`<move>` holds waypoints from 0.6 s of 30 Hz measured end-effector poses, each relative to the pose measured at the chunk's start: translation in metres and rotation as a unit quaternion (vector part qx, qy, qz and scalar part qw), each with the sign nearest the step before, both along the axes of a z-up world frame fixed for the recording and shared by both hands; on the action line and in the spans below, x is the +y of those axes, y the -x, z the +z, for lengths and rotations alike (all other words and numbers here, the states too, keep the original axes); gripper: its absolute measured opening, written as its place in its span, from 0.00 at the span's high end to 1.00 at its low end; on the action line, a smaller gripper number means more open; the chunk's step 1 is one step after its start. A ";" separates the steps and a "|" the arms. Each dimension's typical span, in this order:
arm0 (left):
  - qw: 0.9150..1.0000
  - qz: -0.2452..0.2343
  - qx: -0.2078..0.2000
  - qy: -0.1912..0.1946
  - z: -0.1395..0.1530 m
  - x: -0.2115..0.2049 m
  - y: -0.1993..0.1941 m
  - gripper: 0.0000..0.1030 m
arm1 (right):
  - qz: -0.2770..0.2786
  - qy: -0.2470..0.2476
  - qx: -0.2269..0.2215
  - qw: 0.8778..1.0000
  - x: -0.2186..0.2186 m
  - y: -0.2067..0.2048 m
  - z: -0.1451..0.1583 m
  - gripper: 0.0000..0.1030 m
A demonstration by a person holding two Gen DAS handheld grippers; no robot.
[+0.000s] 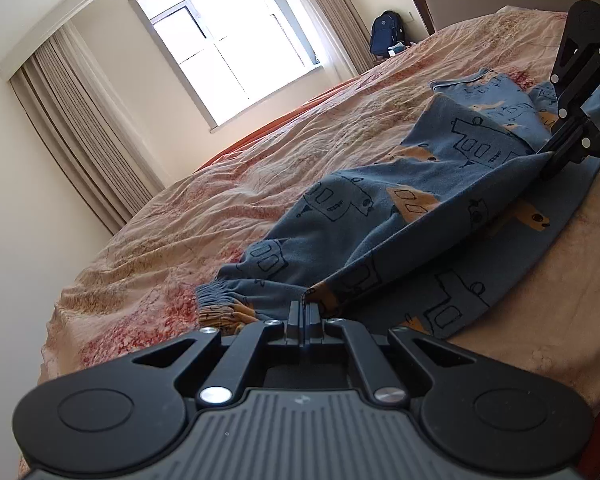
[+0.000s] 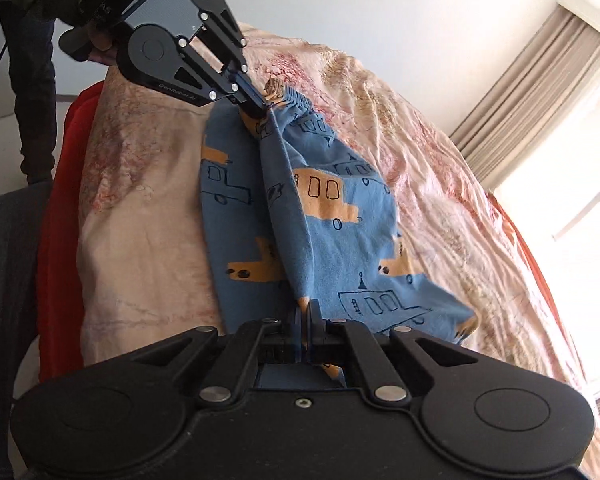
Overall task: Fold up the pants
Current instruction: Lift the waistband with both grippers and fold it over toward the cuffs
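Bed with wrinkled peach cover under a bright window; blue printed pants lie on it, one edge lifted taut between both claws. Left claw clenched on fabric beside the gathered waistband; right claw clenched on the opposite end of that edge

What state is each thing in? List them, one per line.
Left gripper: shut on the pants near the elastic waistband.
Right gripper: shut on the pants at the far end.
Pants: partly lifted, stretched between both grippers, the rest lying on the bed.
Bed cover: spread out, wrinkled.
Curtains: drawn open.
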State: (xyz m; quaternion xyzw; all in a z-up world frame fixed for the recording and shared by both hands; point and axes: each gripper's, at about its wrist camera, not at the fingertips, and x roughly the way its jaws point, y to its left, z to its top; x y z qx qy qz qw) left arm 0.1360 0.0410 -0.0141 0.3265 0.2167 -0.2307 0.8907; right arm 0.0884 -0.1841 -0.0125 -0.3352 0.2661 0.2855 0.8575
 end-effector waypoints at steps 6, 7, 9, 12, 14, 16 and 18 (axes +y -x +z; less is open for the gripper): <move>1.000 0.001 0.001 0.008 0.006 0.007 0.007 1.00 | -0.019 -0.023 0.007 1.000 -0.002 0.002 0.007 0.99; 1.000 0.003 0.003 0.006 0.004 0.007 0.007 1.00 | -0.022 -0.027 0.011 0.999 -0.002 0.001 0.006 0.99; 1.000 0.007 0.007 0.003 0.002 0.007 0.006 1.00 | -0.026 -0.032 0.018 0.999 -0.003 0.001 0.005 0.99; 1.000 0.009 0.007 0.001 0.001 0.009 0.010 1.00 | -0.031 -0.035 0.022 0.999 -0.003 0.001 0.004 0.99; 1.000 0.011 0.007 0.001 0.002 0.010 0.012 1.00 | -0.033 -0.037 0.022 0.999 -0.003 0.002 0.005 0.99; 1.000 0.011 0.007 0.000 0.004 0.012 0.013 1.00 | -0.033 -0.037 0.021 0.999 -0.003 0.003 0.006 0.99; 1.000 0.013 0.008 -0.003 0.004 0.012 0.013 1.00 | -0.031 -0.036 0.020 0.999 -0.003 0.003 0.007 0.99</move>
